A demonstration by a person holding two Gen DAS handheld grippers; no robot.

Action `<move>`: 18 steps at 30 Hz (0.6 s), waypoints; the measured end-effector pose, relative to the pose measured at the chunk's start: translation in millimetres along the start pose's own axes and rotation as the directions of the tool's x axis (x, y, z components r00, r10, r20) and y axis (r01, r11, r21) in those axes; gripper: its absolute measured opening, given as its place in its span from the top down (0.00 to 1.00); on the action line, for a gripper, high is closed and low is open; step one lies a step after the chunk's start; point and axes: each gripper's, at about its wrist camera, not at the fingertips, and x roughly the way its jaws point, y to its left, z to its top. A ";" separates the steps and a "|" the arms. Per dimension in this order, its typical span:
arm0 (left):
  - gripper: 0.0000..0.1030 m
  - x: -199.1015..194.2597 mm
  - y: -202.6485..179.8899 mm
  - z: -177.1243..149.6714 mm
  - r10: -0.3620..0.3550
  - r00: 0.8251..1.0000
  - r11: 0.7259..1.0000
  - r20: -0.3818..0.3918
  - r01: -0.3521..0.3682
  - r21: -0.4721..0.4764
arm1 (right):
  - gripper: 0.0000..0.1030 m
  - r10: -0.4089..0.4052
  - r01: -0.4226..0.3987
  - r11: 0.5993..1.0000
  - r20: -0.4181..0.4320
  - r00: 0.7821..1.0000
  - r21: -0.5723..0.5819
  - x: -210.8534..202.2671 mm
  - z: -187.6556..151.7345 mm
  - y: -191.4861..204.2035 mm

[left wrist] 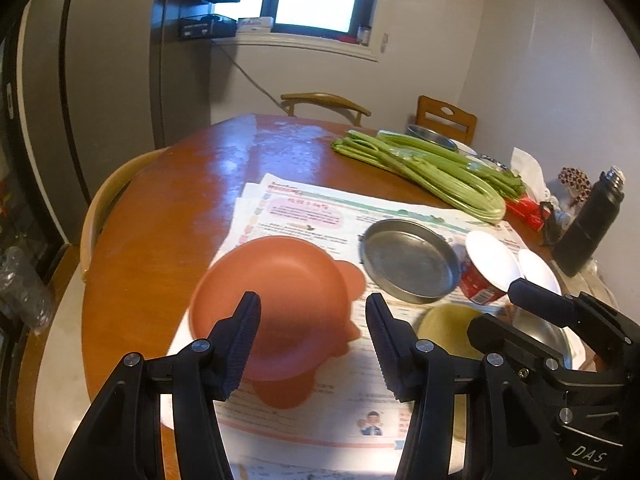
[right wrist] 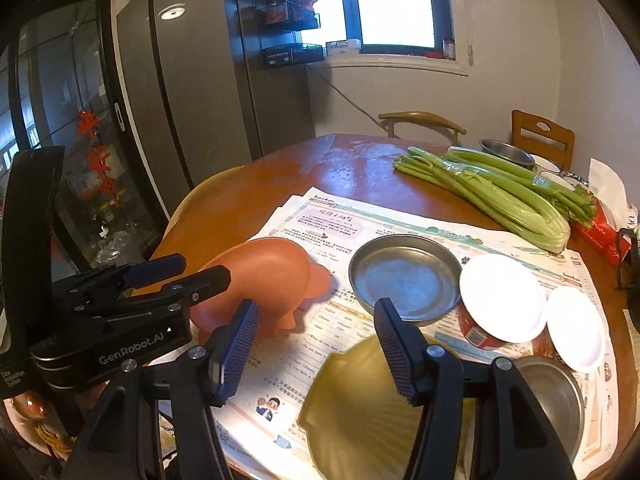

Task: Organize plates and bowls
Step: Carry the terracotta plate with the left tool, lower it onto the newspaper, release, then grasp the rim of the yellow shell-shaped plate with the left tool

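- Hovering over the round wooden table [right wrist: 340, 168], both grippers point down at crockery spread on printed paper sheets [right wrist: 400, 216], which seem laid there to protect the wood.
- Left gripper [left wrist: 312, 300]: its jaws stand moderately apart with nothing gripped. The orange bowl [left wrist: 280, 272] with ear-shaped handles lies on the paper just beyond and below the tips.
- Right gripper [right wrist: 316, 308]: the jaws show a clear gap and are empty. It hangs above the yellow scalloped plate [right wrist: 360, 400], which lies flat at the near table edge.
- A shallow metal plate [right wrist: 406, 280] sits alone mid-sheet, with a steel bowl [right wrist: 556, 392] near the right edge. Nothing is stacked yet, so sorting looks barely begun.
- Two red tubs with white lids [right wrist: 500, 296] crowd the steel bowl and could be knocked.
- Celery [right wrist: 500, 196] lies behind, well apart from the dishes.
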 end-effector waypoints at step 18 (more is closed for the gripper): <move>0.45 -7.3 -46.2 -15.1 -0.026 0.999 0.998 -0.038 0.029 0.063 | 0.42 -0.017 0.018 0.997 -0.016 1.000 0.070 -41.4 -45.7 -37.2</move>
